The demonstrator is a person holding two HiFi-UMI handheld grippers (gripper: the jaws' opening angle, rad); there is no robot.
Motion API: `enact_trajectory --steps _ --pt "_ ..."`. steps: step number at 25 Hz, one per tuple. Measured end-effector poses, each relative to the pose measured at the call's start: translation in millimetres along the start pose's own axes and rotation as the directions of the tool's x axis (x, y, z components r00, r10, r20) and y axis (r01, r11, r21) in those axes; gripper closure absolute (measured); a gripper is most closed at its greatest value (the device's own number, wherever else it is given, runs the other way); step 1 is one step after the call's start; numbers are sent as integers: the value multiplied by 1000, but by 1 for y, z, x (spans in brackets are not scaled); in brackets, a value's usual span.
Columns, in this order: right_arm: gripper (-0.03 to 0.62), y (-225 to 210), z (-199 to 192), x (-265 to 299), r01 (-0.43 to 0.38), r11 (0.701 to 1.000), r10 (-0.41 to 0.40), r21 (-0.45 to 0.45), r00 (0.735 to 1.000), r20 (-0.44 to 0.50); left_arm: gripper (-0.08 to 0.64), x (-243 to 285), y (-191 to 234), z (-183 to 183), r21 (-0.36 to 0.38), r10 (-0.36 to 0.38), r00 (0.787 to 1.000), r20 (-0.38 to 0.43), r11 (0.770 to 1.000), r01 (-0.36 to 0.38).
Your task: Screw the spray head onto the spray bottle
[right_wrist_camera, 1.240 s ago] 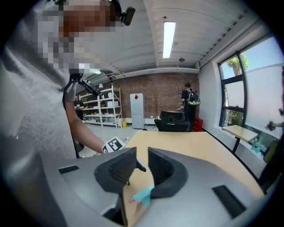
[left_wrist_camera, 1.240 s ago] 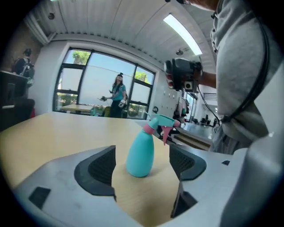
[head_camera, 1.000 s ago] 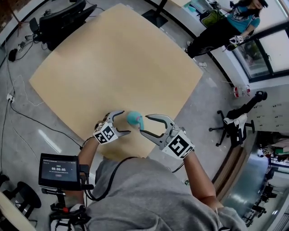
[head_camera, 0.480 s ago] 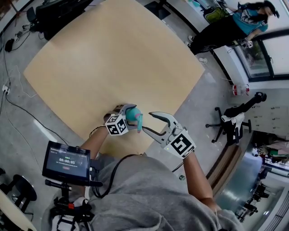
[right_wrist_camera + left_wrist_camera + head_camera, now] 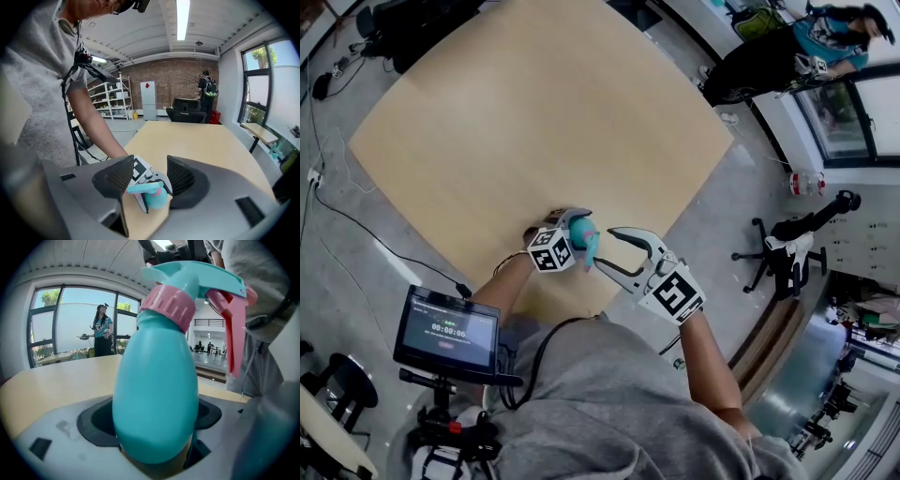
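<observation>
Teal spray bottle (image 5: 154,394), left gripper (image 5: 575,232) closing on it

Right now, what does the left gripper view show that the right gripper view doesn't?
Left gripper view only: the left gripper, jaws just closing against the sides of the spray bottle; a person by the window. Right gripper view only: the right gripper, jaws open and empty, short of the bottle; the left gripper's marker cube; a brick wall. Both: the bottle with the spray head on top, the table.
</observation>
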State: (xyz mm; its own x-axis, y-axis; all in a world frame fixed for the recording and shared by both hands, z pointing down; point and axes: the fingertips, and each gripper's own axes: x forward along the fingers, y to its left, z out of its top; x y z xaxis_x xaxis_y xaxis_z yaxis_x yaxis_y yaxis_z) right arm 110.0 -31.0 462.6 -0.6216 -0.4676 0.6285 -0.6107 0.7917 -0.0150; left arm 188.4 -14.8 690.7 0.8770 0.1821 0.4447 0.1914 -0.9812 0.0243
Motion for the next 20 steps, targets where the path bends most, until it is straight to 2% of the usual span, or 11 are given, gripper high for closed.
enact_trajectory --steps 6,13,16,20 --pt "387 0 -2 8 -23 999 22 -27 999 -35 140 -1 3 2 -19 38 998 41 999 -37" --pt "387 11 -7 18 -94 986 80 -140 992 -102 141 1 4 4 -34 50 997 54 998 -48" --pt "387 15 -16 22 -125 962 82 -242 980 -182 141 3 5 4 -37 52 997 55 998 -50" --pt "387 14 -31 22 -189 904 70 -384 950 -303 141 4 4 4 -41 53 997 54 998 -50"
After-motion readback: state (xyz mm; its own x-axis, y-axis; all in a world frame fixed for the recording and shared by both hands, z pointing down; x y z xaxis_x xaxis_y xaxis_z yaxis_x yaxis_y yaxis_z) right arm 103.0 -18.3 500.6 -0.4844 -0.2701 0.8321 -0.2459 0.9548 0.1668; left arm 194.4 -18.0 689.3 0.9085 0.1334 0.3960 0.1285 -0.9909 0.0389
